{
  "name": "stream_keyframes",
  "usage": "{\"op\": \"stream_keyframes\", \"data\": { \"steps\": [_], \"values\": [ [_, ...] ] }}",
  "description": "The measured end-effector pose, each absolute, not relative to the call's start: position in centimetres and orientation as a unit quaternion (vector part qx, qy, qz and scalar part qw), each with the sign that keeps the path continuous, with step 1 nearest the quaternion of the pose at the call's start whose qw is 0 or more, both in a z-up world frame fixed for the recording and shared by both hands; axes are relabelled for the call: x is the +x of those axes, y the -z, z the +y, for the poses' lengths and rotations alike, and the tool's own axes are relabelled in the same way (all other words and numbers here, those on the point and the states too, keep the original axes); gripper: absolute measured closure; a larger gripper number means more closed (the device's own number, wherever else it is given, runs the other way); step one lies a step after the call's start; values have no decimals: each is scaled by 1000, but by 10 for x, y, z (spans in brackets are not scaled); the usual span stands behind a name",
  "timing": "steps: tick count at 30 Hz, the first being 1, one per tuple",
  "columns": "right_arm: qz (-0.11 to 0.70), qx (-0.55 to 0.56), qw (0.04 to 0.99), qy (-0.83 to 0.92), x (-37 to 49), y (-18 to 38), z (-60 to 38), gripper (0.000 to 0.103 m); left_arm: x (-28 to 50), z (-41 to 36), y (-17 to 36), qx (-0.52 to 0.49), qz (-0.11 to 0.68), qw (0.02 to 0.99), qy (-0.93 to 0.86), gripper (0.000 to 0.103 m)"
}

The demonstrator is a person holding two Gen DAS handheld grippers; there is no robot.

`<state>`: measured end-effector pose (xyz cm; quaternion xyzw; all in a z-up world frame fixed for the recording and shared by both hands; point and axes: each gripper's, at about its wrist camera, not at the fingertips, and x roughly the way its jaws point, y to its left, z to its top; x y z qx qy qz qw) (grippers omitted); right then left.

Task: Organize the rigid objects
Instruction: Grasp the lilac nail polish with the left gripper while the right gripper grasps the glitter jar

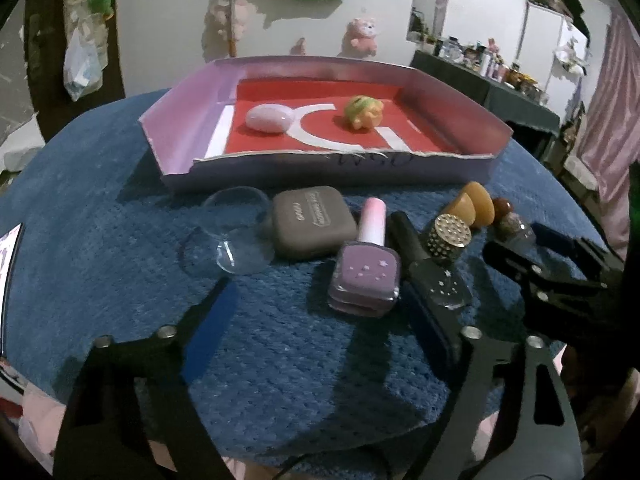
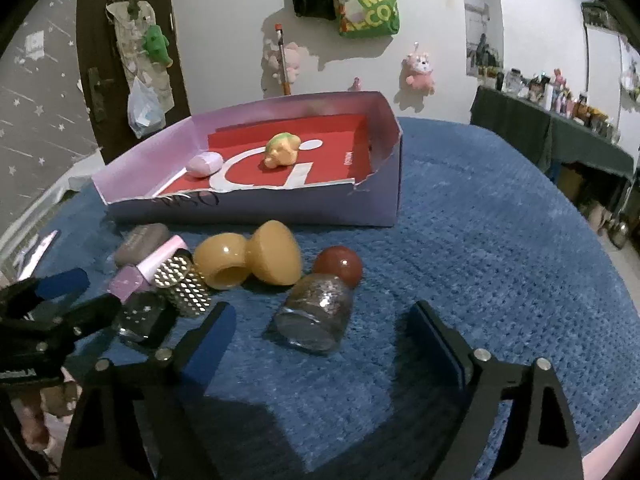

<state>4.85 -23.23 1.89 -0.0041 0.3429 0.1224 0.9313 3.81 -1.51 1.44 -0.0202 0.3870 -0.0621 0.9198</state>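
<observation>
L tongs [image 1: 320,300]: spread, nothing pinched; purple nail-polish bottle [image 1: 365,280] lies betw the pads, no contact seen.
Purple bottle: lying flat on blue table [image 1: 120,220]; long axis runs 6→12, pink cap [image 1: 373,220] pointing to 12 at tray [image 1: 332,172]. Square body w/ small white stars.
R tongs [image 2: 320,328]: spread, pinching nothing; glitter bottle [image 2: 316,316] lies betw the pads, no contact seen.
Glitter bottle: on its side, clear base at 6, red round cap [image 2: 338,266] at 12.
Tray: cardboard, lilac walls, red floor; holds pink egg [image 1: 267,118] + yellow-green figurine [image 1: 363,112].
Nearby: gray compact [image 1: 314,222] at 10 of purple bottle; clear dome [image 1: 230,232] at its 9.
</observation>
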Motion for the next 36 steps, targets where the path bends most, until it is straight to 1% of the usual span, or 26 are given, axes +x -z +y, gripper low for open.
{"op": "stream_keyframes", "data": {
  "steps": [2,4,6,10,12,14,15,16,17,18,19,20,22,30,36],
  "values": [
    [337,-8,934,-118,49,-18,-232,15,40,-16,-13,-22,389,919,67,30],
    [329,-13,938,-111,49,-16,-230,16,41,-18,-12,-21,386,920,70,31],
    [320,-18,941,-106,50,-14,-228,18,42,-20,-11,-17,381,921,74,34],
    [306,-19,947,-95,52,-12,-223,19,46,-23,-10,-13,376,923,73,36],
    [301,-20,949,-90,54,-11,-222,25,49,-25,-10,-11,375,924,72,37],
    [297,-19,950,-88,53,-11,-222,28,51,-27,-9,-11,373,925,72,42],
    [297,-19,951,-88,53,-11,-222,32,52,-29,-9,-9,372,926,71,42],
    [297,-19,951,-89,54,-11,-222,36,53,-30,-10,-7,371,926,69,44],
    [298,-17,950,-88,54,-12,-223,42,53,-31,-10,-7,369,927,71,48],
    [298,-16,950,-86,55,-12,-224,52,53,-32,-10,-8,368,927,75,54],
    [299,-15,950,-89,55,-13,-224,57,53,-34,-10,-10,368,926,81,62],
    [300,-14,949,-93,55,-13,-225,63,53,-35,-10,-10,367,926,85,67],
    [304,-14,948,-96,57,-14,-225,70,52,-38,-11,-3,366,927,84,68],
    [321,14,939,-121,54,-21,-232,70,47,-33,-15,-16,366,925,98,68],
    [310,27,940,-143,46,-34,-232,70,40,-39,-26,-7,348,932,100,69]
  ]
}}
